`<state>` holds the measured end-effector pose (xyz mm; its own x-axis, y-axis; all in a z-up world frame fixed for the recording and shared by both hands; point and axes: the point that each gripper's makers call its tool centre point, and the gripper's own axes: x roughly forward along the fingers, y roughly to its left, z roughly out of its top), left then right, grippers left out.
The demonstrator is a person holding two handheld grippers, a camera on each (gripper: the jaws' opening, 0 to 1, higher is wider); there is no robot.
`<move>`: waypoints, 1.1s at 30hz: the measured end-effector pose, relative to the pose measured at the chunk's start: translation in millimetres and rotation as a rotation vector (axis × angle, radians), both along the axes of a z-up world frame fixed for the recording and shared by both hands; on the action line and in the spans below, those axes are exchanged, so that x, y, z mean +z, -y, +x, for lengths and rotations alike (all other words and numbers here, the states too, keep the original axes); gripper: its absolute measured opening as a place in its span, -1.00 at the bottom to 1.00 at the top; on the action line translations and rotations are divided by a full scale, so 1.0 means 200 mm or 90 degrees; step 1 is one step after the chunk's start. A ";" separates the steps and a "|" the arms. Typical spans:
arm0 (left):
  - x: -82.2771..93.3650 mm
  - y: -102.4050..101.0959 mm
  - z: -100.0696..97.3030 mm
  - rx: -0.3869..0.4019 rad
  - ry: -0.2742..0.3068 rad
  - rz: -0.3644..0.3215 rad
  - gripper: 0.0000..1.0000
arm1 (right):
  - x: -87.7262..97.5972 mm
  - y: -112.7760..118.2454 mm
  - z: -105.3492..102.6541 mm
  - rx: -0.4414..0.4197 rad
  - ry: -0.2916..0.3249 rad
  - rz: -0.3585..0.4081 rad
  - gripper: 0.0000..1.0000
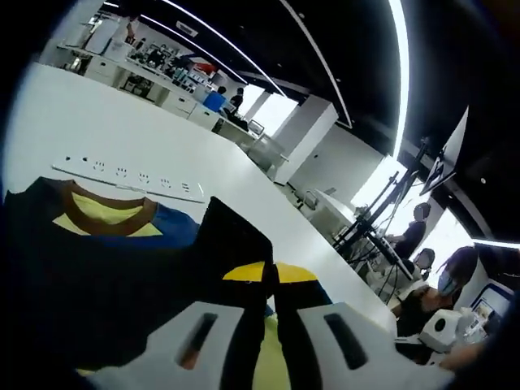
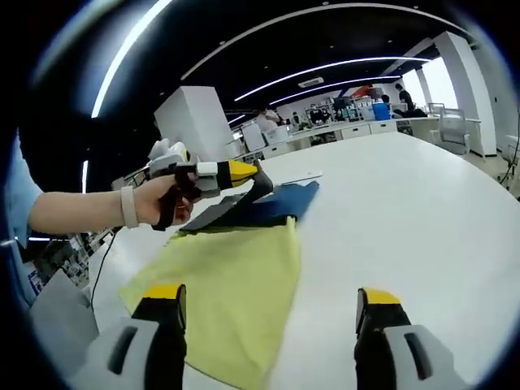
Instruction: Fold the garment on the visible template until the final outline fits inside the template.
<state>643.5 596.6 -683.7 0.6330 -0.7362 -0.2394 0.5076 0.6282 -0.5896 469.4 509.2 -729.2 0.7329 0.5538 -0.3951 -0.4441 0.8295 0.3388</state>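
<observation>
A navy garment (image 1: 97,268) with a brown collar (image 1: 106,218) lies on the white table (image 1: 122,130). My left gripper (image 1: 266,276) is shut on a fold of its dark cloth, which rises between the yellow-tipped jaws. In the right gripper view a hand (image 2: 158,201) holds that left gripper (image 2: 244,173) above the garment (image 2: 268,207), lifting its near edge. A yellow sheet (image 2: 236,284) spreads from under the garment toward my right gripper (image 2: 268,299), which is open with its jaws wide apart and nothing between them.
A white power strip (image 1: 130,179) lies on the table beyond the collar. The table's far edge (image 1: 325,252) runs diagonally, with people (image 1: 414,231) at desks past it. To the right of the yellow sheet the tabletop (image 2: 406,219) is bare.
</observation>
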 end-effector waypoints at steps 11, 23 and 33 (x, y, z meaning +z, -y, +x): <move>-0.15 0.04 -0.02 -0.017 -0.032 0.025 -1.00 | -0.01 0.00 -0.01 0.007 -0.003 -0.004 0.73; -0.19 0.09 -0.05 -0.071 0.041 0.080 -0.99 | -0.02 0.00 -0.01 0.005 -0.005 -0.002 0.73; -0.17 0.10 -0.07 -0.076 0.022 0.032 -0.59 | -0.03 0.01 -0.02 0.004 -0.010 0.000 0.72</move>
<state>629.3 575.8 -717.6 0.5500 -0.7943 -0.2581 0.5999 0.5907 -0.5396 465.1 507.8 -735.3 0.7229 0.5588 -0.4065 -0.4441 0.8264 0.3462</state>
